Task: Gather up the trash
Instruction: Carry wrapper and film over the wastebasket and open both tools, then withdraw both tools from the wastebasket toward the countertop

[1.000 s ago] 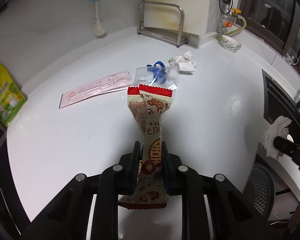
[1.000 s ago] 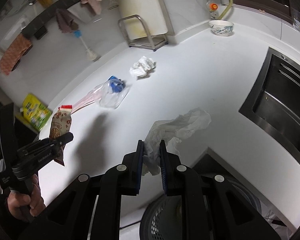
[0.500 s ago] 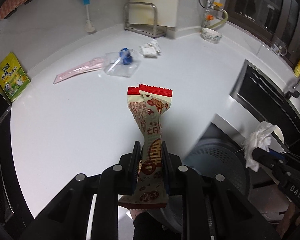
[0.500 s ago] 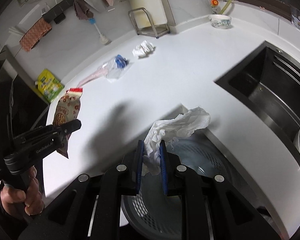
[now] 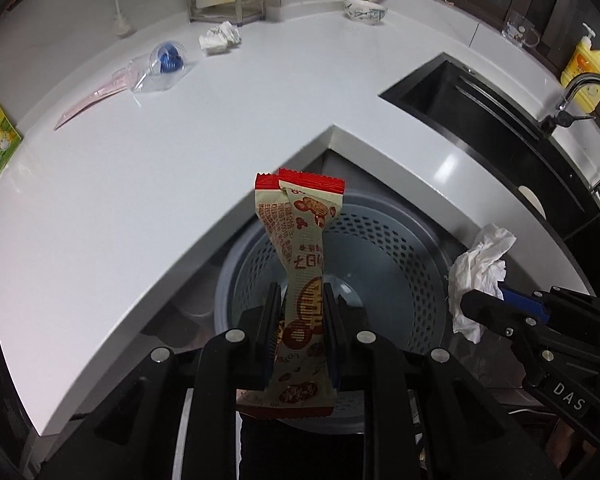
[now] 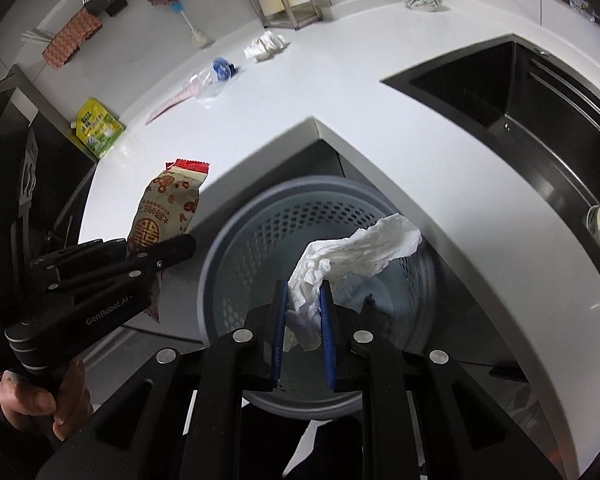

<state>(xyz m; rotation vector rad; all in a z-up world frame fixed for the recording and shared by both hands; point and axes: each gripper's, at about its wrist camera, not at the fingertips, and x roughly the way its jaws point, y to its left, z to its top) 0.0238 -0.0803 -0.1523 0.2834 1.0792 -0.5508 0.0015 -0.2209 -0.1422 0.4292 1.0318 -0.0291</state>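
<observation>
White L-shaped countertop was wrapped around an inner corner; grey perforated trash basket was set on the floor directly below that corner, mouth up.

Both grippers were positioned over the basket, angled steeply down.

Left gripper was clamped on the snack wrapper around its lower middle. Wrapper's long axis was run along the fingers, red-sealed end pointed away, tail hung below the pads. In the left wrist view most of the wrapper was lined up over the basket opening; in the right wrist view the left gripper was seen nearer the basket's left rim, so a clean drop was judged likely but not certain.

Right gripper was pinched on the crumpled tissue, with the loose bulk fanned out past the fingertips, squarely over the basket interior. Right was judged the better centred of the two.

Coming move was judged to be release only: straight down from the fingers into the basket, no further reach needed.

Still left on the countertop, well apart from both grippers: clear bag with blue item, pink flat packet, second crumpled tissue.
</observation>
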